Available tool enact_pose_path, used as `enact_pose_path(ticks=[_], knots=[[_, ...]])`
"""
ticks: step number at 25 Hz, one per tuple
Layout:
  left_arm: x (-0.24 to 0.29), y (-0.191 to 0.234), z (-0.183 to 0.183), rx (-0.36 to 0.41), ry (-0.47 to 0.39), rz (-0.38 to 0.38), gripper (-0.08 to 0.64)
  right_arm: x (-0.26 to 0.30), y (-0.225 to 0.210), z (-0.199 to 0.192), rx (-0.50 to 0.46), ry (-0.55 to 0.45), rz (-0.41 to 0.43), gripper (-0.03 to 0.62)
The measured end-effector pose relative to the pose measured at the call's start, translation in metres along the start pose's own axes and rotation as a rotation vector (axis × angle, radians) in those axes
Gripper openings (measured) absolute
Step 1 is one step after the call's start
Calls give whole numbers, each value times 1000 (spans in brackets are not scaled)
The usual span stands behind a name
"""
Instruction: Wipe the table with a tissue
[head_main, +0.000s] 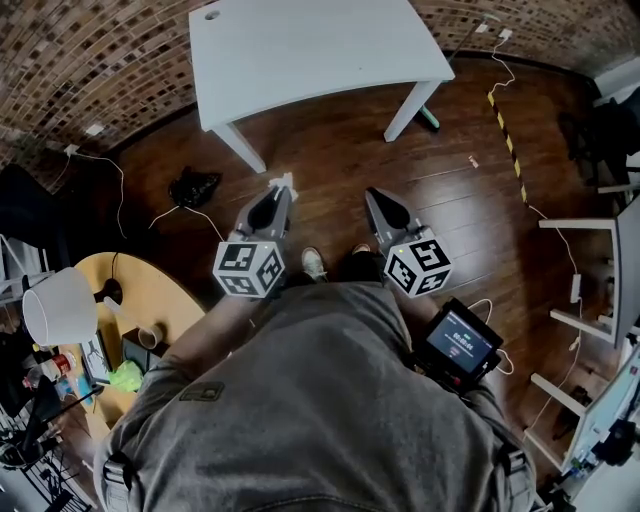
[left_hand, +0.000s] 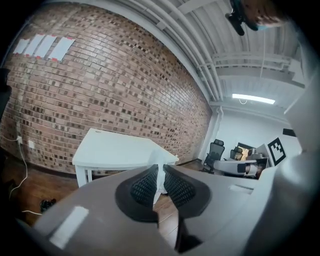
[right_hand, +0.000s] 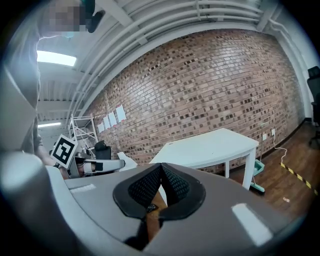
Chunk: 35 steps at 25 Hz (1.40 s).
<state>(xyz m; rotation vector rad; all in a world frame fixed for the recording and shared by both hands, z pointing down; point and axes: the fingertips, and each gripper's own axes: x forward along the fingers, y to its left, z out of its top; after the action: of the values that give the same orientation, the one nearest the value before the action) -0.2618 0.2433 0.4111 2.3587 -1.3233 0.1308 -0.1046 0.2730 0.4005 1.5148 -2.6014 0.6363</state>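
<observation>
Head view: one wooden floor (head_main: 450, 200) fills the centre, bounded on the far side by one brick wall (head_main: 90, 60). One white table (head_main: 310, 45) stands on the far side against that wall. One person in a grey shirt (head_main: 310, 400) occupies the near side. One round yellow table (head_main: 150, 295) stands near left and carries one white lamp shade (head_main: 60, 308) and several small articles too small to identify.

Two grippers are counted, each carrying one marker cube. Both are held side by side over the floor, near of the white table and apart from it.

The left gripper (head_main: 280, 192) has its jaws pressed onto one white tissue (head_main: 284, 181), which projects beyond the tips. The left gripper view confirms this: a strip of tissue is pinched between the two ribbed pads (left_hand: 145, 186). The tissue does not touch the table.

The right gripper (head_main: 378, 196) is empty. The right gripper view shows its two pads (right_hand: 175, 185) meeting at the tips with nothing between them.

One screen device (head_main: 459, 343) sits at the person's right side. One black bundle (head_main: 195, 187) lies on the floor to the left. One yellow-and-black striped strip (head_main: 505, 130) runs along the floor far right.
</observation>
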Motion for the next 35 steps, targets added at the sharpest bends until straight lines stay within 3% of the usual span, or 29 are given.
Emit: enact_pose_path(ticks=[8, 23, 29, 35], knots=[[55, 4, 13, -3, 18, 5, 32, 33, -45, 20, 10, -2, 5, 12], [190, -17, 48, 9, 56, 114, 32, 91, -178, 80, 25, 32, 97, 12], [217, -10, 53, 13, 84, 137, 32, 112, -201, 84, 47, 56, 110, 12], [247, 16, 57, -2, 99, 108, 32, 146, -213, 86, 51, 78, 77, 12]])
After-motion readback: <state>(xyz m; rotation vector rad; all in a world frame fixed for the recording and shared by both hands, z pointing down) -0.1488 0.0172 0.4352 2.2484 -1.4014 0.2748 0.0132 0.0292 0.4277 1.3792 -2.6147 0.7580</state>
